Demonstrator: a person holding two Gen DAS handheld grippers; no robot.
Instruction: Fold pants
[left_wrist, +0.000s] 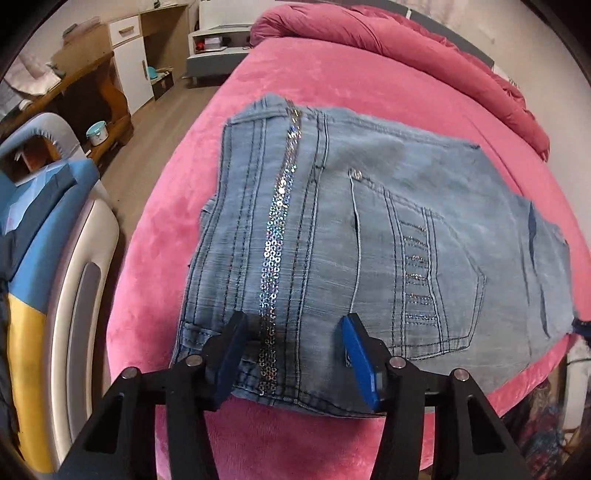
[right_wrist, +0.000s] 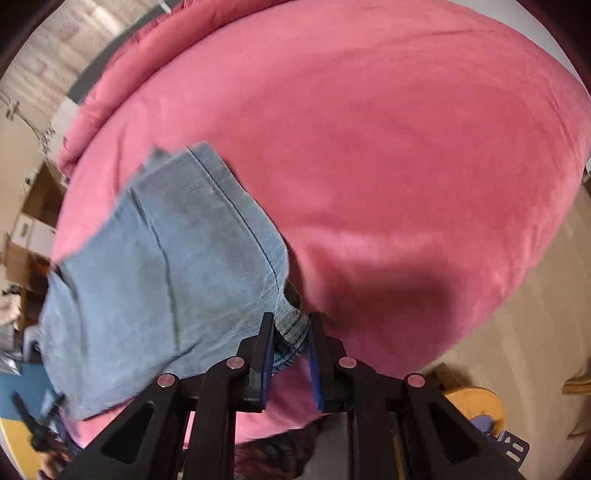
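Light blue jeans (left_wrist: 369, 221) lie folded on a pink bed (left_wrist: 295, 74), with a sequin stripe (left_wrist: 275, 229) running along one leg and a back pocket (left_wrist: 424, 266) facing up. My left gripper (left_wrist: 294, 319) stands open over the jeans' near edge, its blue pads wide apart on either side of the stripe, gripping nothing. In the right wrist view the jeans (right_wrist: 166, 258) spread to the left across the bed (right_wrist: 406, 147). My right gripper (right_wrist: 291, 319) is nearly closed, pinching a thick seamed corner of the denim between its pads.
A rolled pink duvet (left_wrist: 406, 44) lies along the far side of the bed. A white, blue and yellow padded piece (left_wrist: 55, 258) stands close on the left, with wooden cupboards (left_wrist: 92, 92) beyond. A yellow stool (right_wrist: 476, 402) stands on the floor at the lower right.
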